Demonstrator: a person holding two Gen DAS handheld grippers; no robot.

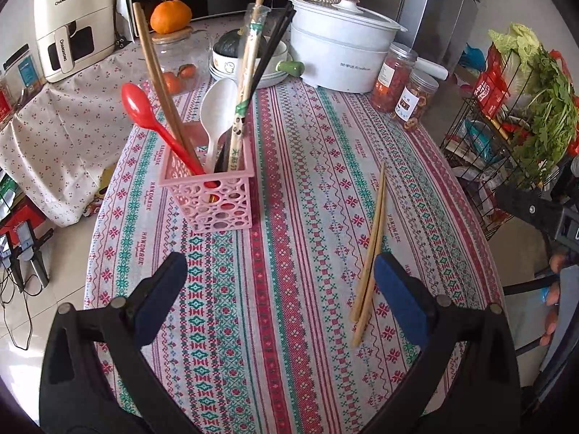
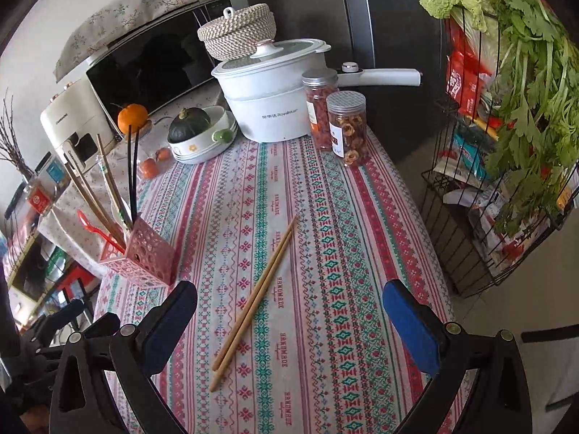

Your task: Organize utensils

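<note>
Both grippers, left (image 1: 280, 282) and right (image 2: 289, 311), hover with jaws apart, empty. Last loose chopsticks (image 2: 257, 300) await pickup; next, likely carrying them left to the pink basket (image 2: 144, 256).

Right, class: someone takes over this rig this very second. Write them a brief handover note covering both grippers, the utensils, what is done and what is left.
Left gripper: open, empty, above the tablecloth.
Right gripper: open, empty, near the loose chopsticks.
Pink basket stands upright near the table's left edge. It already holds the red spoon, white spoon, and wooden, black and wrapped chopsticks.
Left to do: one wooden pair lies flat on the cloth, side by side. Pick it up and stand it in the basket.
</note>
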